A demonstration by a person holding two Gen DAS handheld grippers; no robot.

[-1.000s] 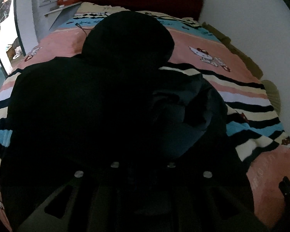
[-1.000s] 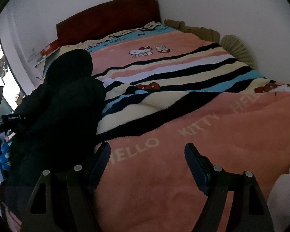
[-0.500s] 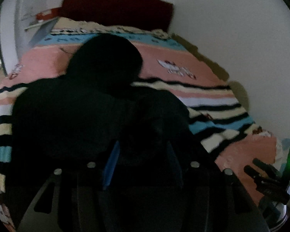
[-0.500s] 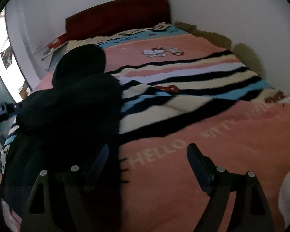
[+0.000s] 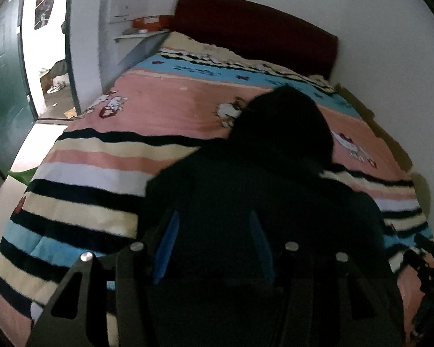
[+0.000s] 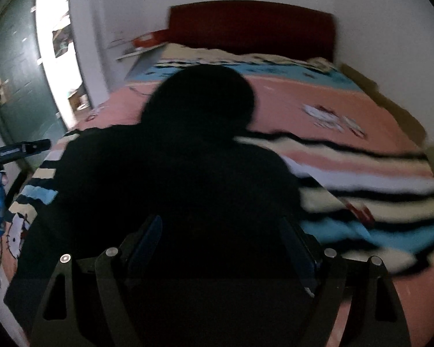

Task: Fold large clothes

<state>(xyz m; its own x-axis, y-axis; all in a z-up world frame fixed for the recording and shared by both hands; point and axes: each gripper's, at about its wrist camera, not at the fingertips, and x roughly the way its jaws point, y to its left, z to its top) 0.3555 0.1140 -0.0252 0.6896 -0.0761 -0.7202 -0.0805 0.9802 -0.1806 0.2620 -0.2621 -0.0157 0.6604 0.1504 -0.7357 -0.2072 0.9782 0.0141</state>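
Note:
A black hooded jacket (image 5: 260,179) lies spread on the striped pink blanket (image 5: 159,107), its hood (image 5: 283,124) towards the headboard. My left gripper (image 5: 212,219) is open over the jacket's lower left part. Its blue pads (image 5: 166,243) show, with nothing pressed between them. My right gripper (image 6: 221,225) is also open, wide, above the jacket's (image 6: 182,167) lower middle, and its jaws are empty. The right gripper (image 5: 428,260) also shows at the right edge of the left wrist view. The left gripper (image 6: 17,149) shows at the left edge of the right wrist view.
A dark red headboard (image 5: 254,31) stands at the far end against a white wall. A small shelf with an orange box (image 5: 149,23) is at the bed's far left corner. Beyond it is an open green door (image 5: 3,72), with floor along the bed's left side.
My left gripper has opened, let go of the jacket and moved left and back. The right gripper has swung left, from over bare blanket to over the jacket.

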